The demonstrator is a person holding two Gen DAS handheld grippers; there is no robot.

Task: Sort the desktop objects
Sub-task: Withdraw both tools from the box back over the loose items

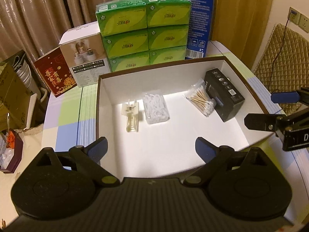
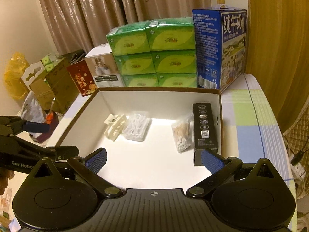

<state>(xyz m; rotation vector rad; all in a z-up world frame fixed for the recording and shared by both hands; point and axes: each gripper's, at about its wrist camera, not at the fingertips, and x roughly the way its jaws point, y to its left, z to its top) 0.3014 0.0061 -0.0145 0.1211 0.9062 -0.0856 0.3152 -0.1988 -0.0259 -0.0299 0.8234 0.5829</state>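
Both tongs, left (image 1: pixel 151 147) and right (image 2: pixel 153 159), spread and empty above the box (image 1: pixel 97 104). Dropping low could clip its rim or scatter the swab bag (image 2: pixel 181 135).

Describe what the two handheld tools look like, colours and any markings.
Both match: the left tool and right tool have matte black ribbed bodies, two round black discs, black linkage arms with brass-coloured pivots, and blue textured pads. The right tool's body carries a small crosshair mark; the left tool's side shows white "GenRobo" lettering.
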